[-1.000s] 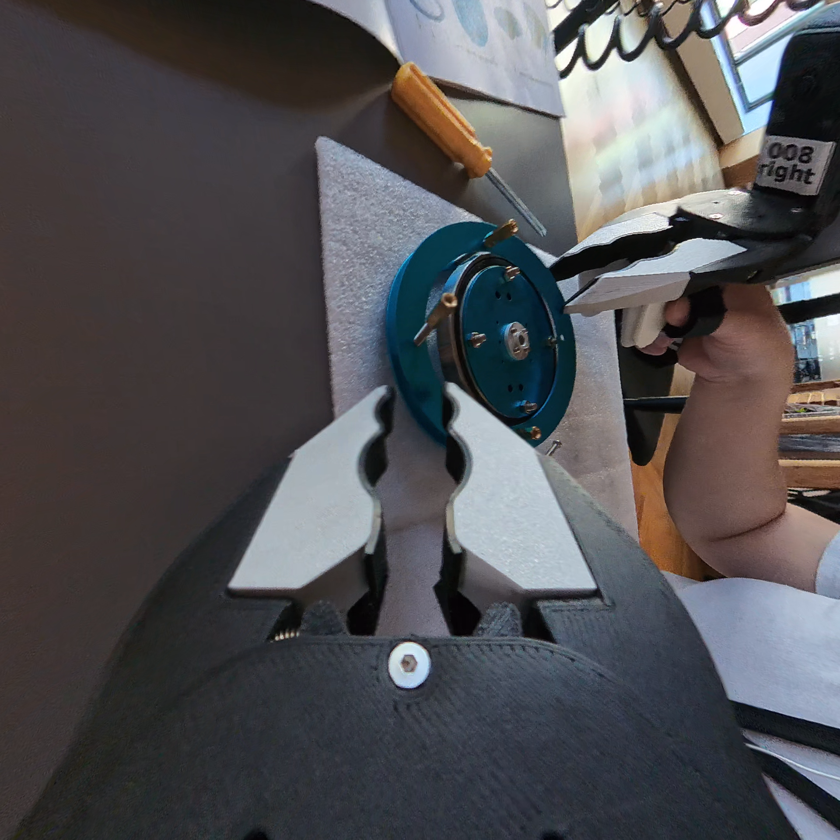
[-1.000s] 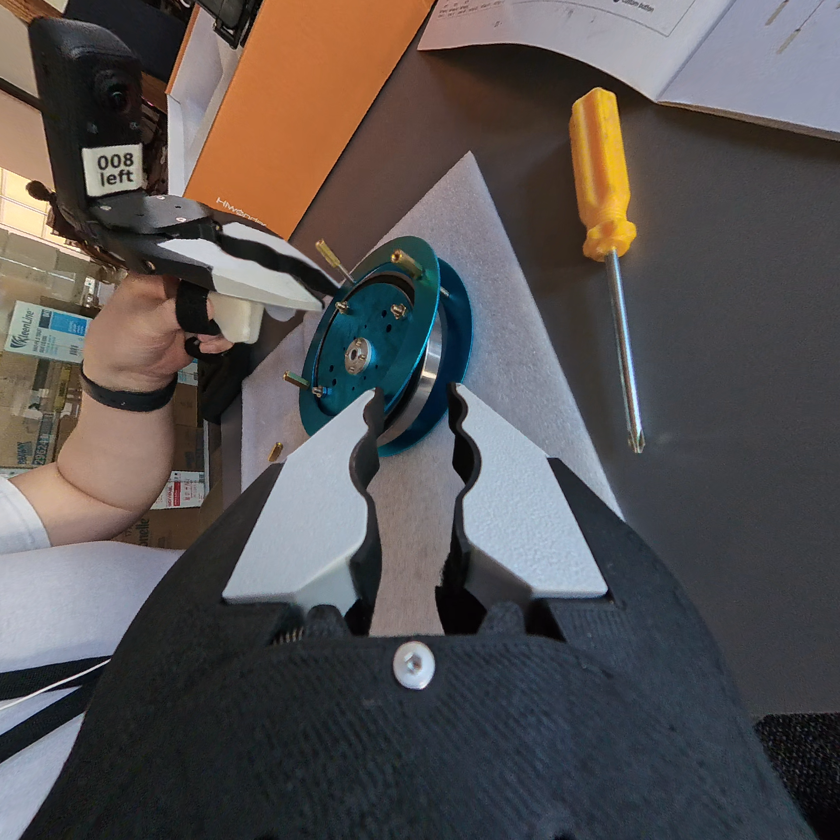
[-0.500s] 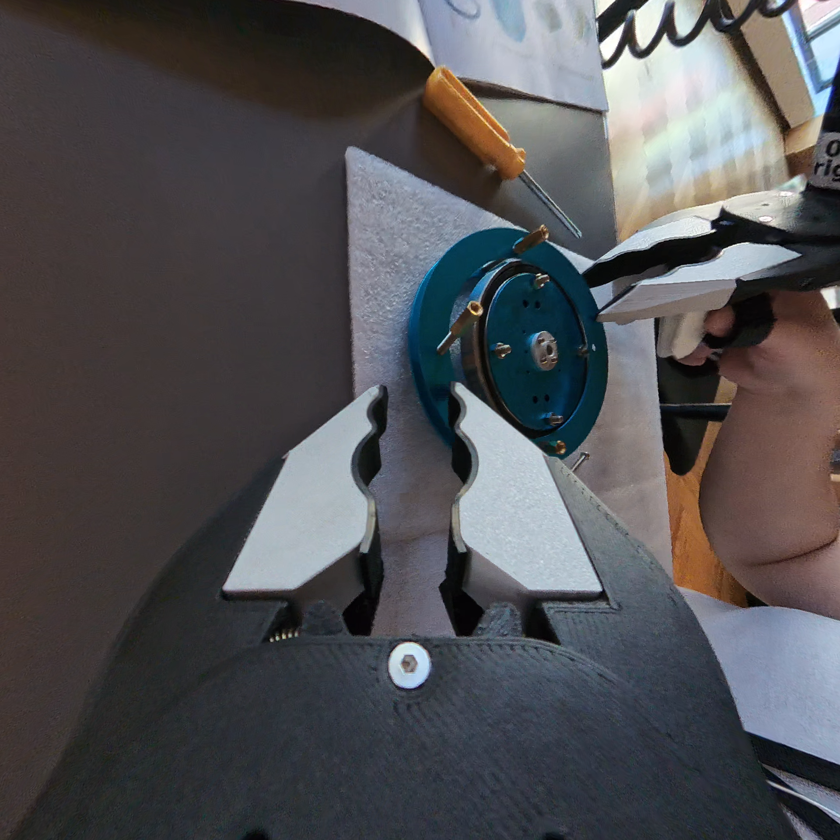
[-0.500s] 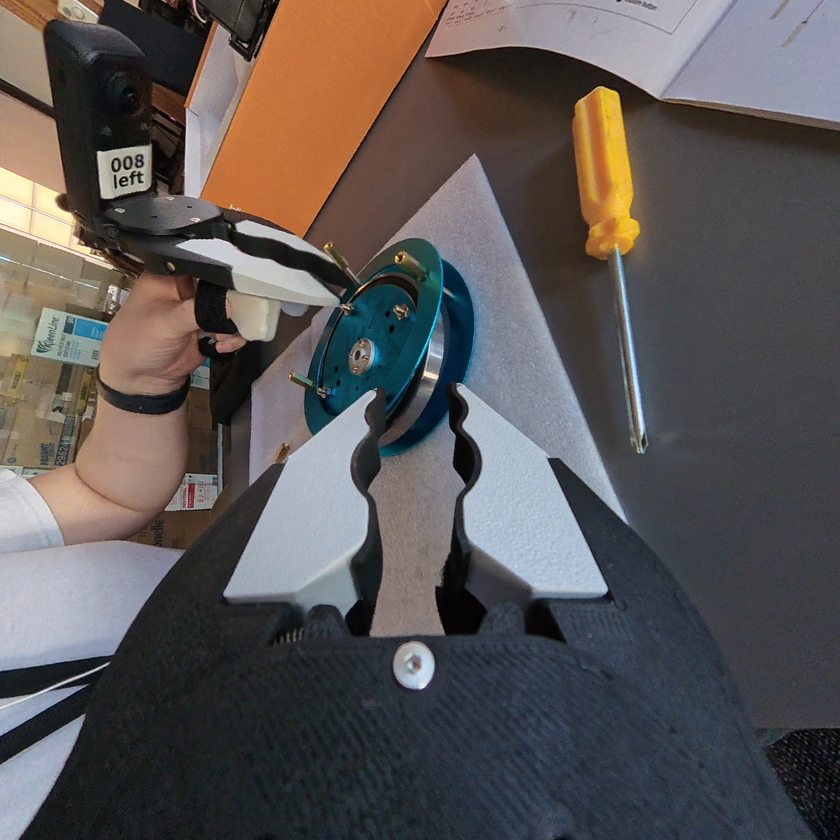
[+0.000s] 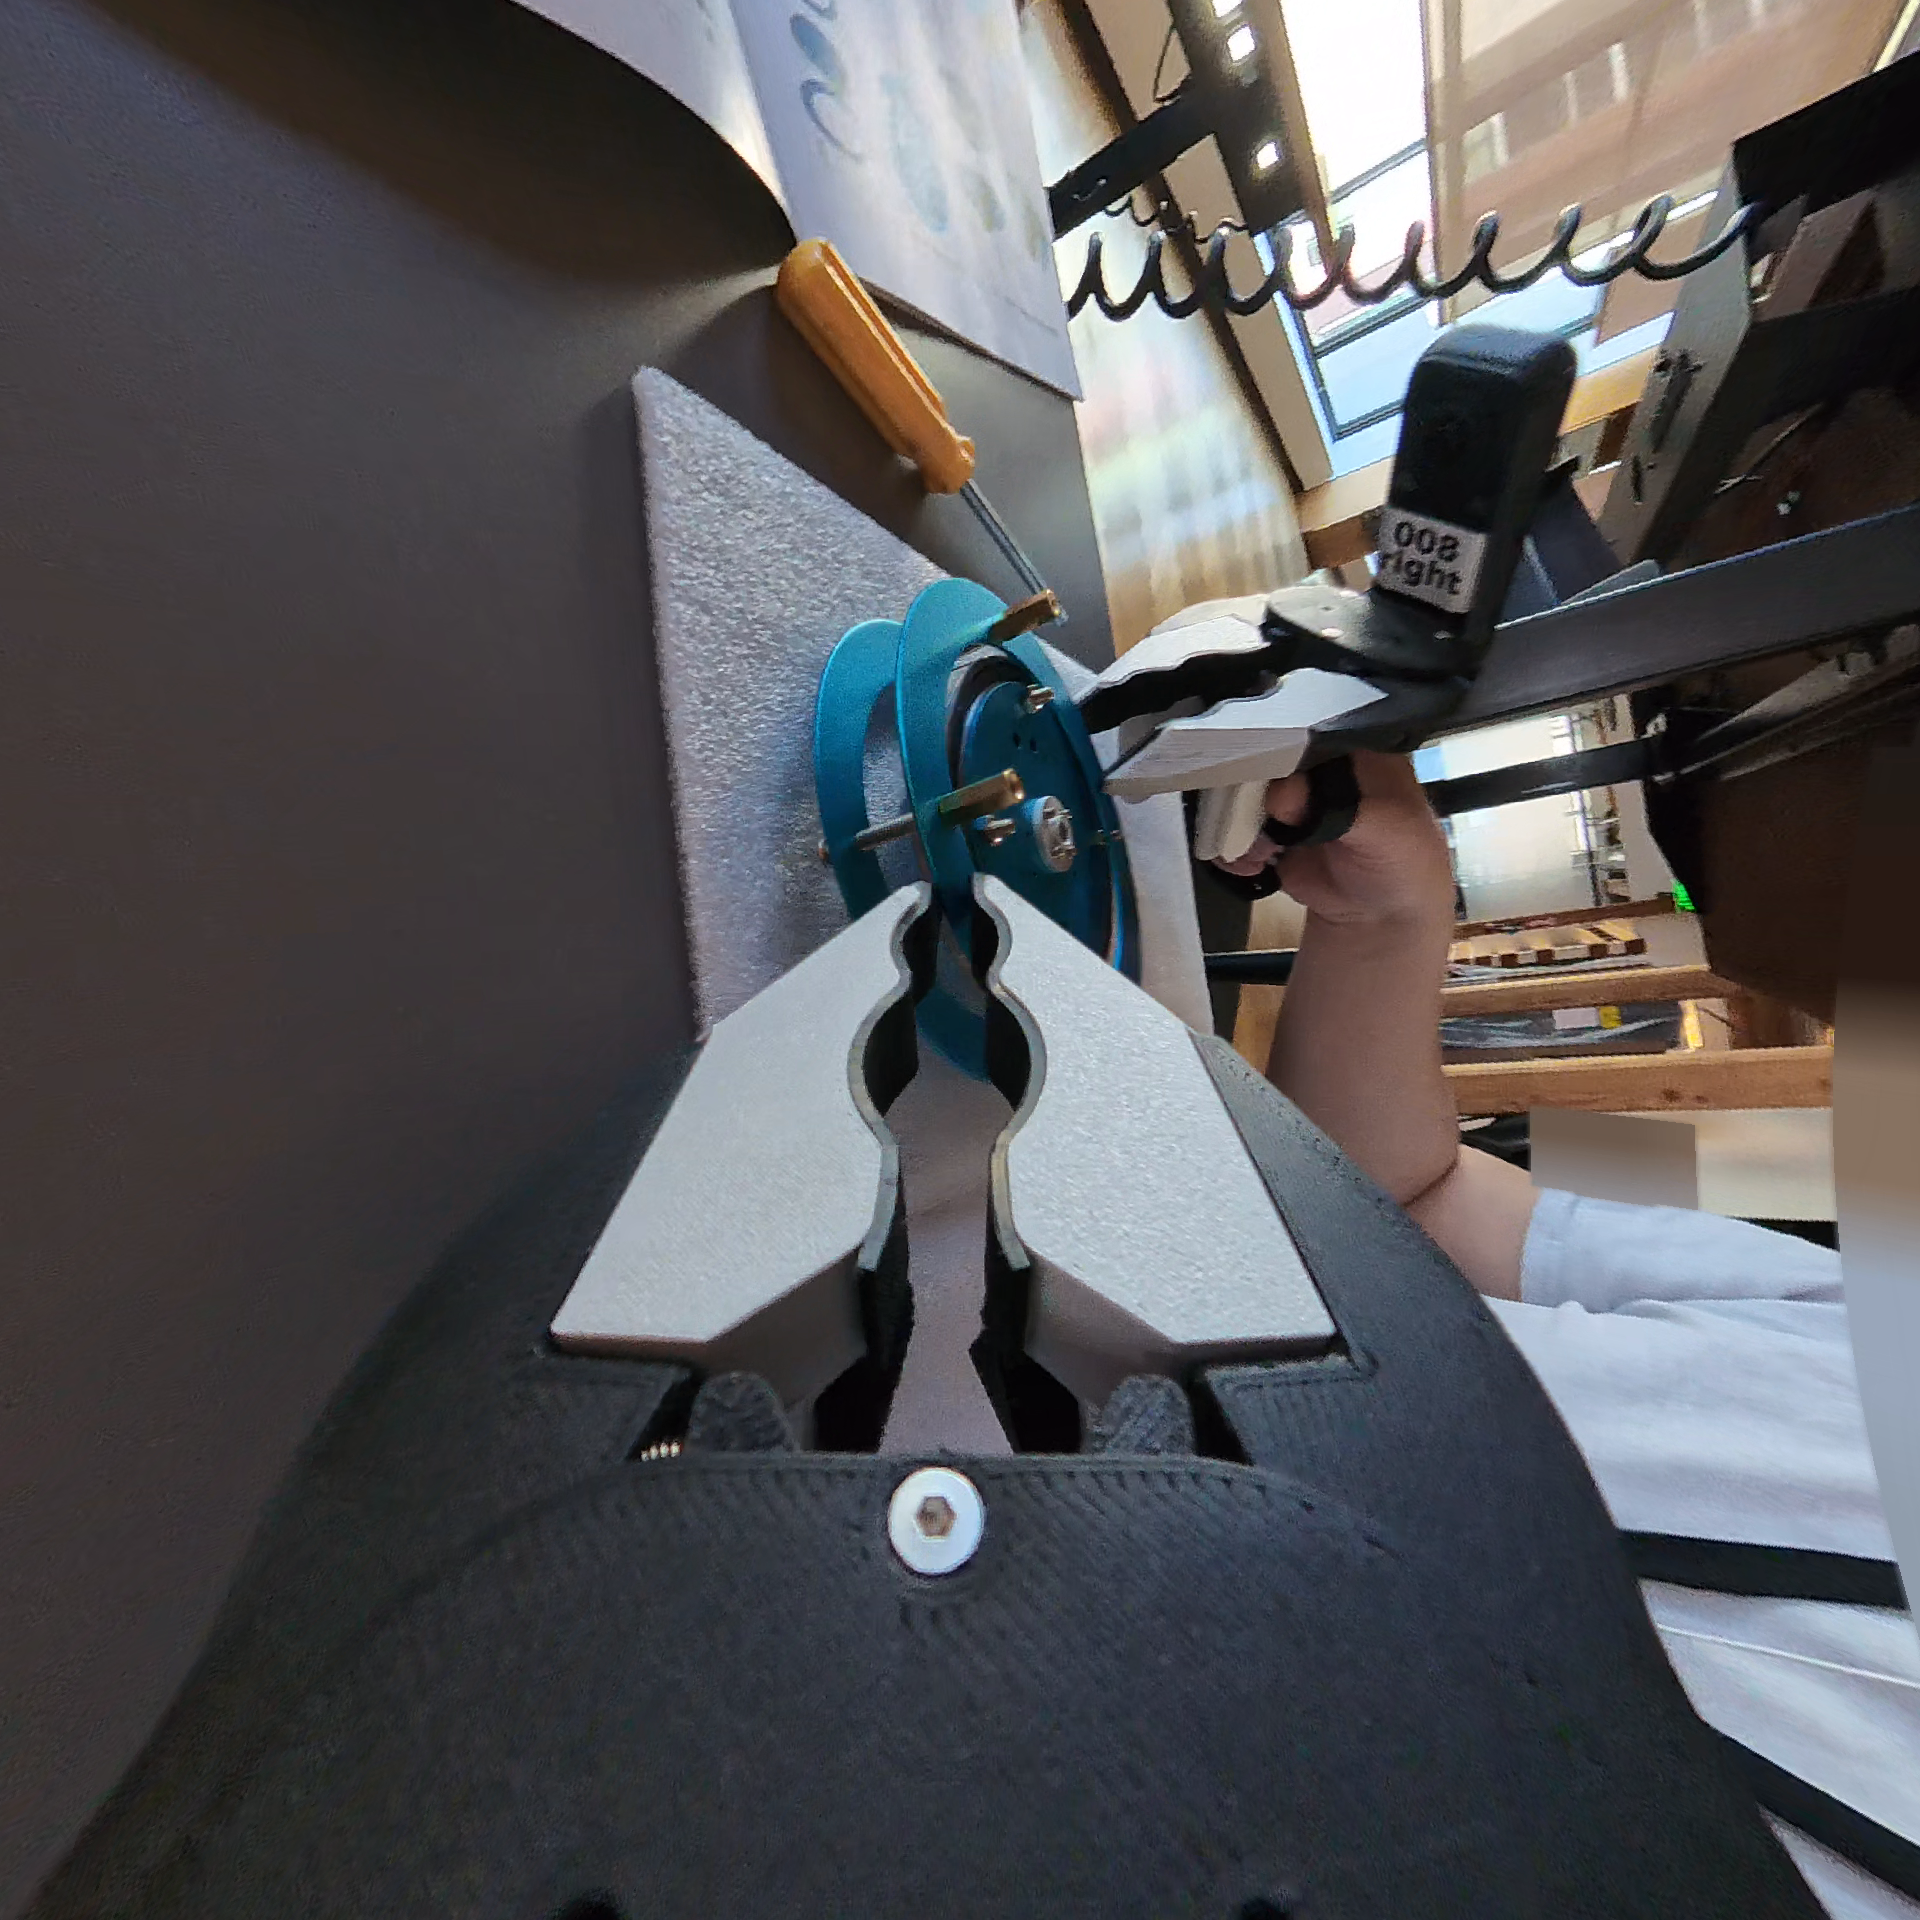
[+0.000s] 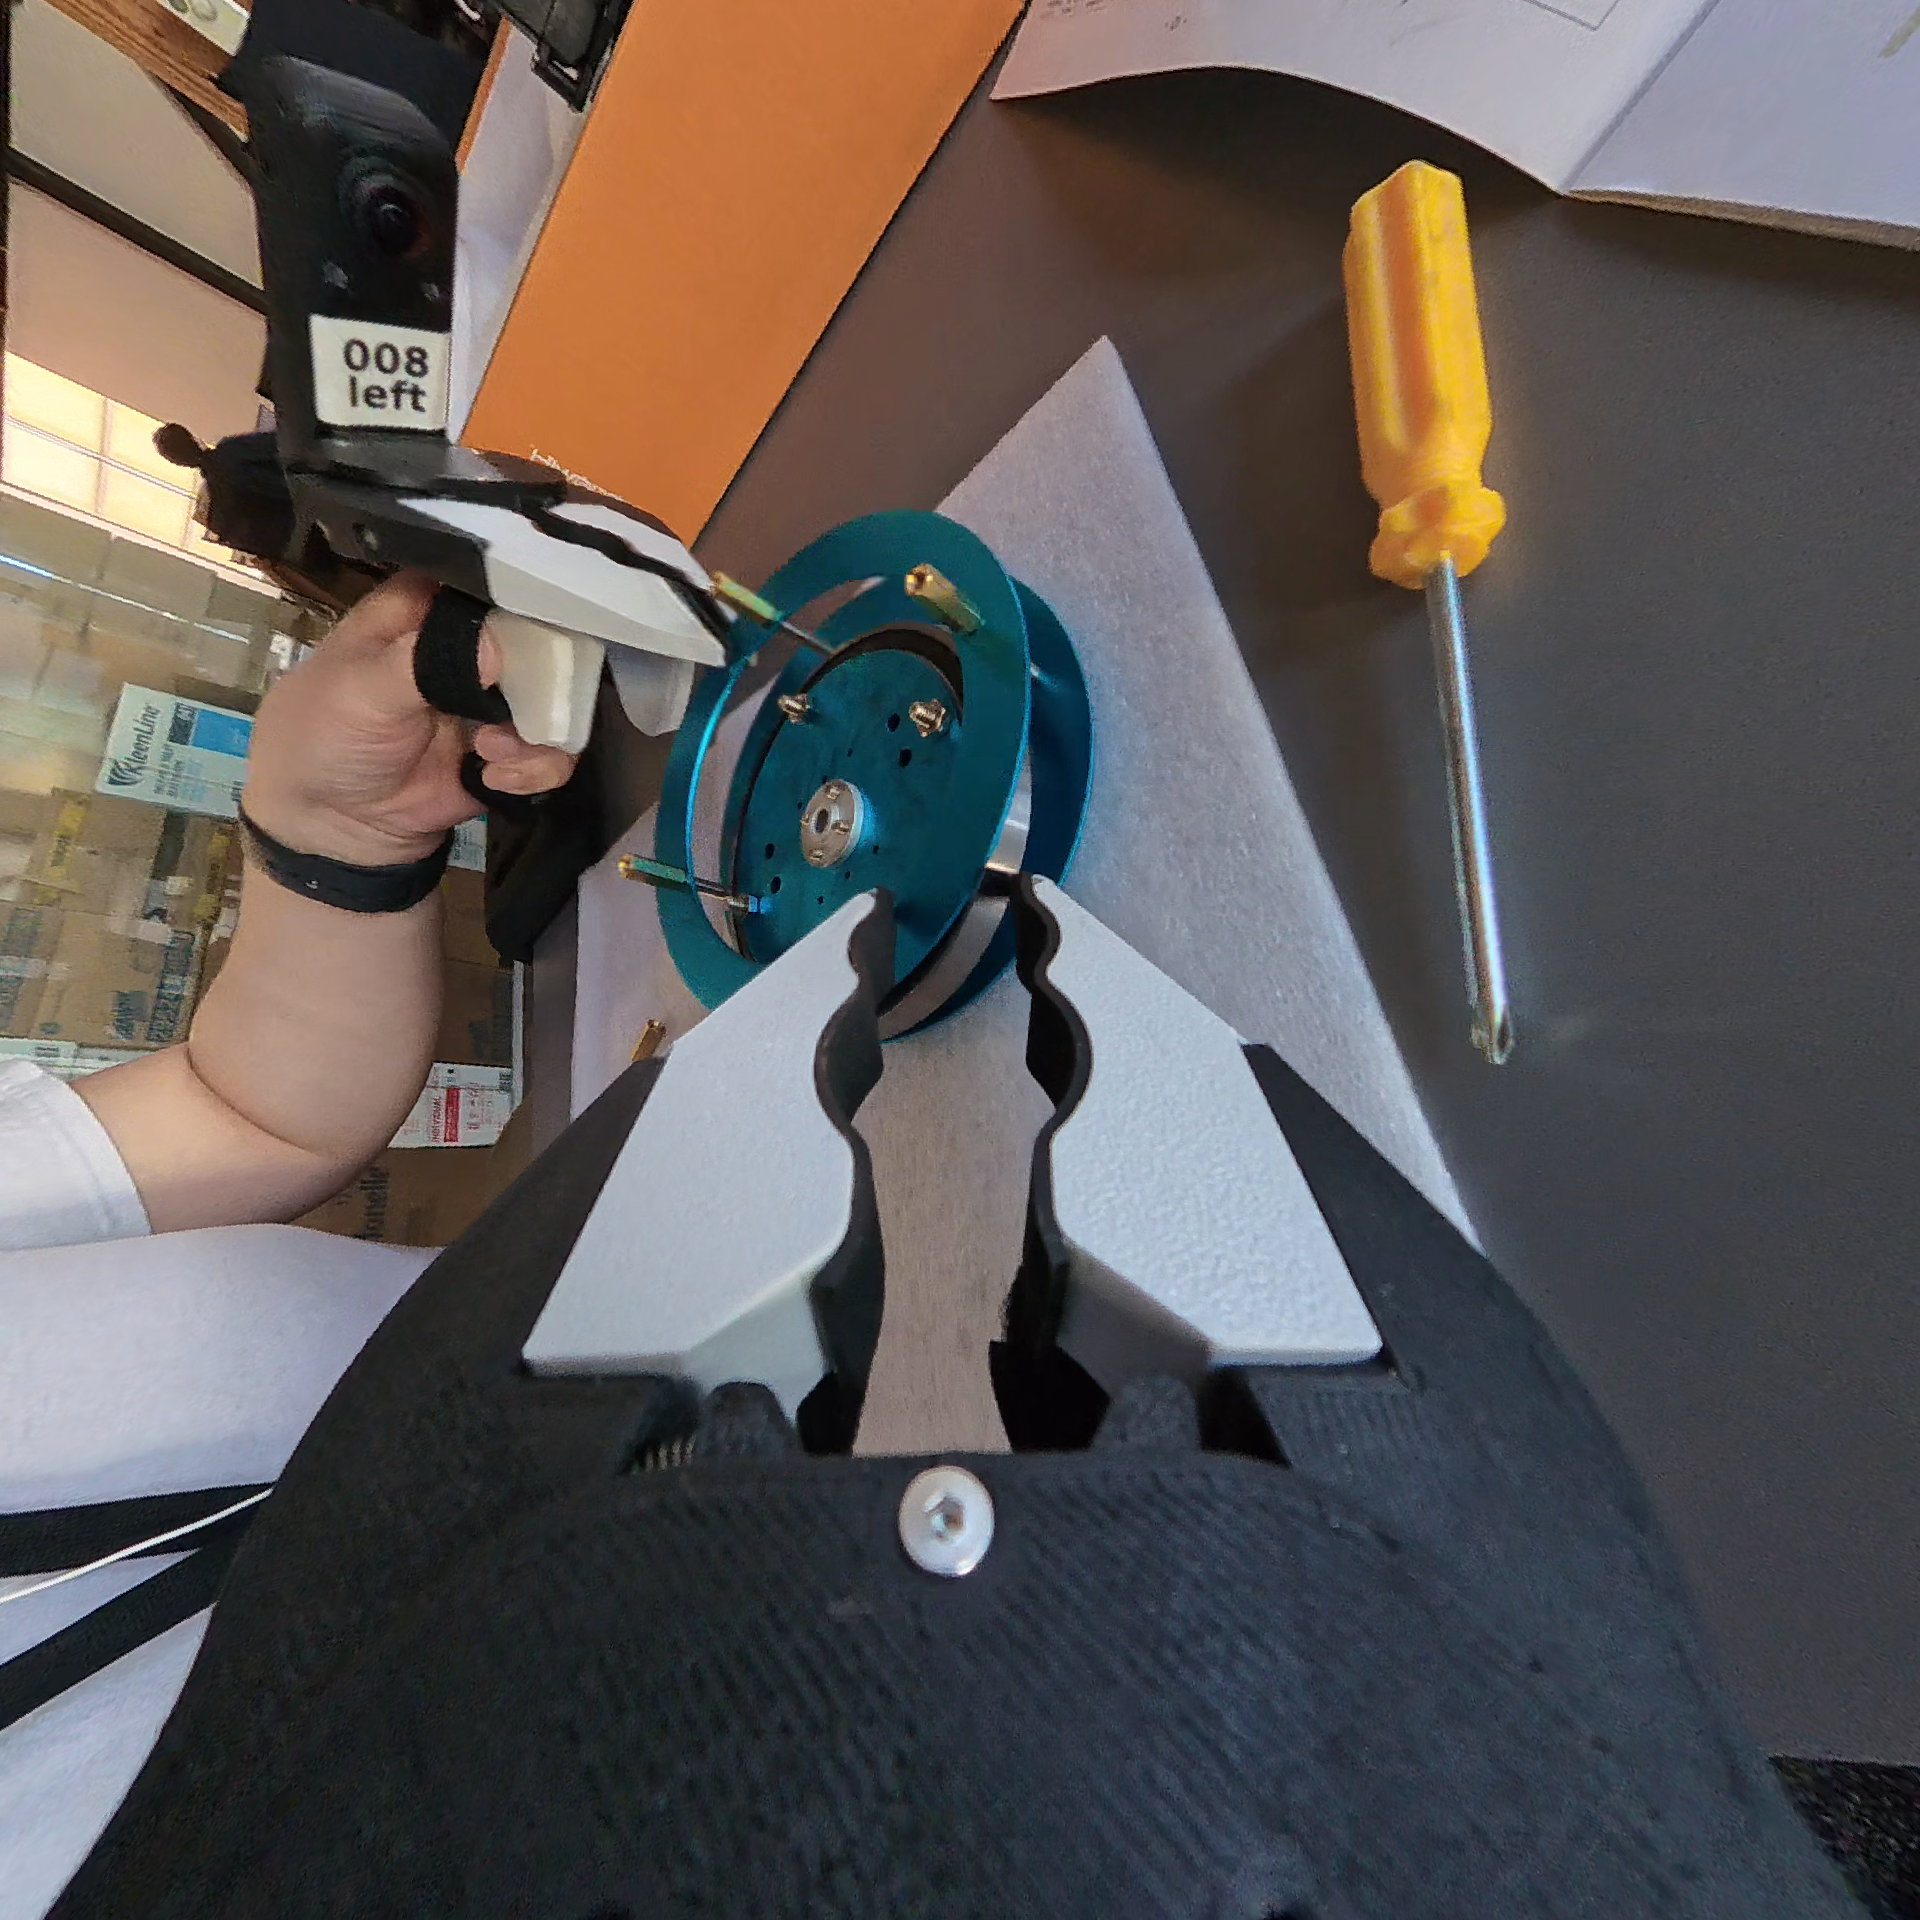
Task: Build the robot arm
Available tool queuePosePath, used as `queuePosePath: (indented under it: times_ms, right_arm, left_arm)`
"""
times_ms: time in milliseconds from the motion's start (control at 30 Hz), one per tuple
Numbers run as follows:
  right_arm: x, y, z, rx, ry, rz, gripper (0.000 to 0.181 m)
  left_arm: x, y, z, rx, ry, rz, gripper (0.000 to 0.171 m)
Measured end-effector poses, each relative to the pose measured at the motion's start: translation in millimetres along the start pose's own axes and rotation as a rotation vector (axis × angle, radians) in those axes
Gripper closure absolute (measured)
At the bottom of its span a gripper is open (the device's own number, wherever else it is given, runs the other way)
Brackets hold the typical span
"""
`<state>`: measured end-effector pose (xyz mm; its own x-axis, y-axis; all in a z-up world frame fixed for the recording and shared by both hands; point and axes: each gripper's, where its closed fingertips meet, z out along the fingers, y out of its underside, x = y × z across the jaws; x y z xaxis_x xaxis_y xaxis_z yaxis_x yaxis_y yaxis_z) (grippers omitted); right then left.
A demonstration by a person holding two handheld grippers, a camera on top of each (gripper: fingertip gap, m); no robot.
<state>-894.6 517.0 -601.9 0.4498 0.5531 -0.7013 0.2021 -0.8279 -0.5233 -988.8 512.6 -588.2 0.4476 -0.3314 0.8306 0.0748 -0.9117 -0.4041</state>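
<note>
Dark tabletop [image 6: 1714,935], foam sheet [image 6: 1174,665]; left gripper [image 5: 948,914] jaws pinch blue ring [image 5: 914,717] — right gripper [image 6: 951,914] jaws apart.

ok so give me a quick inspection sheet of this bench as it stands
surface: dark grey tabletop, white foam pad on it
work things: blue metal disc assembly on the pad; thin blue metal ring with brass standoffs, tilted above it
clutter: yellow-handled screwdriver, open paper booklet, orange box
grippers: left gripper shut on the ring's edge; right gripper open, fingers straddling the assembly's rim
cables: black coiled cable in the background
surroundings: stacked cardboard boxes, window, wooden shelves
</note>
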Motion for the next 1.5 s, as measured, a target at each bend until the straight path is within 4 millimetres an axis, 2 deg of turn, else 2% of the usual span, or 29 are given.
queuePosePath:
  times_ms: [100, 233, 333, 400, 467, 533, 600, 733, 767, 833, 933, 1367, 1500]
  right_arm:
    - [-0.5, 0.5, -0.7, 0.009, -0.008, 0.012, 0.16]
    - [-1.6, 1.0, -2.7, 0.007, 0.011, -0.022, 0.158]
    - [-17.4, 0.3, -5.9, 0.005, -0.04, -0.185, 0.134]
    - [-17.6, 4.1, -9.6, -0.003, -0.005, -0.359, 0.121]
    - [-16.6, 10.6, -11.5, -0.022, 0.023, -0.526, 0.117]
    - [-14.9, 14.0, -11.4, -0.031, 0.04, -0.573, 0.117]
    - [-22.1, 22.8, -8.5, -0.079, -0.012, -0.592, 0.117]
    - [-5.4, 23.6, -6.8, -0.136, 0.13, -0.712, 0.117]
    - [-6.7, 24.3, -5.7, -0.135, 0.121, -0.715, 0.119]
    - [-3.7, 24.7, -3.7, -0.135, 0.133, -0.72, 0.137]
    - [-0.6, 29.1, 0.1, -0.149, 0.145, -0.738, 0.144]
    - [0.8, 28.0, -1.6, -0.061, 0.165, -0.733, 0.15]
    - [-0.1, 28.2, -2.7, -0.056, 0.153, -0.73, 0.15]
  left_arm:
    - [5.0, -0.4, -1.6, -0.004, 0.008, -0.011, 0.169]
    - [-4.4, 10.9, 0.3, -0.084, -0.116, 0.075, 0.166]
    - [-3.9, 11.8, 1.0, -0.085, -0.111, 0.068, 0.166]
    - [1.4, 6.6, -0.3, -0.045, -0.053, 0.03, 0.167]
    - [2.8, 6.6, -0.7, -0.043, -0.026, 0.007, 0.168]
    - [0.9, 9.2, 0.4, -0.061, -0.042, 0.015, 0.167]
    - [1.5, 11.0, 1.4, -0.079, -0.052, 0.026, 0.167]
    - [3.7, 10.4, 1.7, -0.084, -0.021, -0.006, 0.168]
    - [3.3, 10.7, 2.2, -0.086, -0.014, -0.017, 0.168]
    - [0.9, 13.5, 3.2, -0.106, -0.017, -0.025, 0.168]
    - [0.3, 15.4, 4.9, -0.119, -0.008, -0.037, 0.168]
    - [12.8, 10.8, 1.7, -0.164, 0.089, -0.117, 0.17]
    - [10.4, 9.1, 2.8, -0.183, 0.082, -0.129, 0.17]
